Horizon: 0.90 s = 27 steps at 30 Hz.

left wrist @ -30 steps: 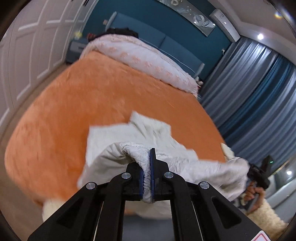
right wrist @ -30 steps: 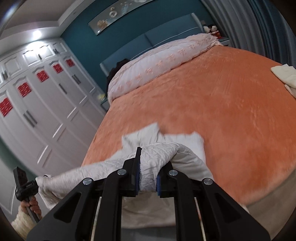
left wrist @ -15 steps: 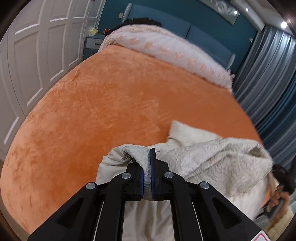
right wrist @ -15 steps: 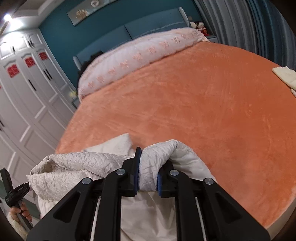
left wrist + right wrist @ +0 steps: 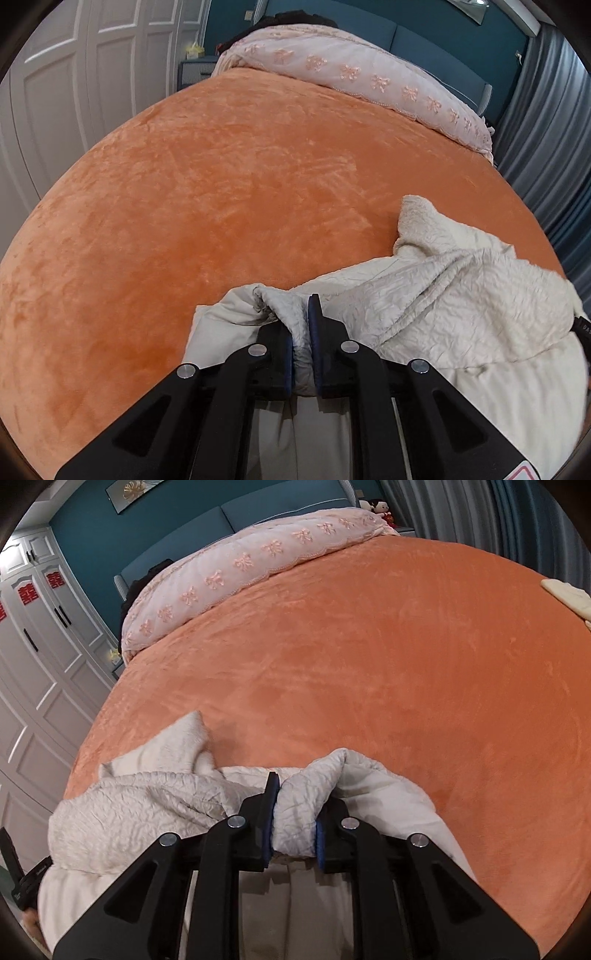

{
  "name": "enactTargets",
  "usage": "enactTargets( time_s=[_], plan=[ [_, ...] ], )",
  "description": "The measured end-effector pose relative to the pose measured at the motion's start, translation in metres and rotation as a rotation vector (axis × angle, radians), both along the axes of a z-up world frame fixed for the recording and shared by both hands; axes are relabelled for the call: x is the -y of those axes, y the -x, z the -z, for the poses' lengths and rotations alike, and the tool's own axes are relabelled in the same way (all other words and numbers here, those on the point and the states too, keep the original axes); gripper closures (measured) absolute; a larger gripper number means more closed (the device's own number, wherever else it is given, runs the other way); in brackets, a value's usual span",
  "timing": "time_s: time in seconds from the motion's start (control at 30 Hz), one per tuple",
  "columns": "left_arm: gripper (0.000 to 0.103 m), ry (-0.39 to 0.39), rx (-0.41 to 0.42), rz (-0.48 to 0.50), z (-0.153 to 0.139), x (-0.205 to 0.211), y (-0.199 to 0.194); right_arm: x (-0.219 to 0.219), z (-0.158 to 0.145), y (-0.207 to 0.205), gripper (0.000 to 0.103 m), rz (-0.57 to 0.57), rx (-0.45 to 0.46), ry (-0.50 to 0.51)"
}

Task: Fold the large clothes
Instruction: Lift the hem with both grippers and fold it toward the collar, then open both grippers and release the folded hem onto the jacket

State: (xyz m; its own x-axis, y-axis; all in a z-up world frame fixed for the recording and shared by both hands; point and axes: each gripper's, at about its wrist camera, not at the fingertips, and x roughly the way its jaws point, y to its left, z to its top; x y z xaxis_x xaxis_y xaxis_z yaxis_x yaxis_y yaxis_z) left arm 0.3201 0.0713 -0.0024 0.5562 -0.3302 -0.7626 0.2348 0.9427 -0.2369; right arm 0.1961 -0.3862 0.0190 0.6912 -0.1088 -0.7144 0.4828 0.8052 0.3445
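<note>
Your left tongs (image 5: 303,328) and right tongs (image 5: 295,812) both clamped on cream jacket (image 5: 461,295); orange bedspread (image 5: 240,184) ahead.

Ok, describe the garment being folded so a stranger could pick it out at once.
Start from the big orange bedspread. At its near edge, the cream garment lies bunched, pinched by the left gripper and right gripper. Its crinkled shell and fleecy lining set it apart from the pink embroidered quilt at the headboard.
</note>
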Motion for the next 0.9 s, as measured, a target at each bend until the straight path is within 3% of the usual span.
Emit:
enactTargets(
  time_s=[0.2, 0.4, 0.53, 0.6, 0.67, 0.7, 0.77, 0.87, 0.9],
  plan=[
    [0.091, -0.002, 0.052, -0.015, 0.017, 0.006, 0.006, -0.001, 0.019, -0.001, 0.087, 0.007, 0.025, -0.03],
    [0.091, 0.012, 0.05, -0.016, 0.022, 0.007, 0.004, 0.003, 0.027, 0.004, 0.087, 0.015, 0.048, -0.065],
    [0.089, -0.024, 0.029, -0.006, 0.01, 0.003, 0.004, 0.005, 0.02, -0.001, 0.086, -0.009, 0.002, -0.077],
    [0.086, -0.055, 0.027, 0.015, -0.005, -0.001, 0.01, 0.011, 0.003, 0.0, 0.08, -0.019, -0.017, -0.118],
    [0.057, -0.118, 0.061, -0.001, -0.028, -0.011, 0.021, 0.017, -0.019, 0.011, 0.072, -0.007, 0.027, -0.143],
    [0.035, -0.15, 0.094, -0.026, -0.039, -0.017, 0.026, 0.018, -0.032, 0.019, 0.069, -0.012, 0.064, -0.139],
    [0.031, -0.159, 0.19, -0.057, -0.068, -0.033, 0.035, 0.013, -0.053, 0.03, 0.068, -0.026, 0.102, -0.092],
    [0.031, -0.097, 0.231, -0.12, -0.113, -0.056, 0.035, -0.006, -0.08, 0.042, 0.064, -0.046, 0.144, 0.012],
    [0.031, -0.073, 0.246, -0.13, -0.124, -0.057, 0.036, -0.015, -0.089, 0.047, 0.057, -0.032, 0.165, 0.052]
  ],
)
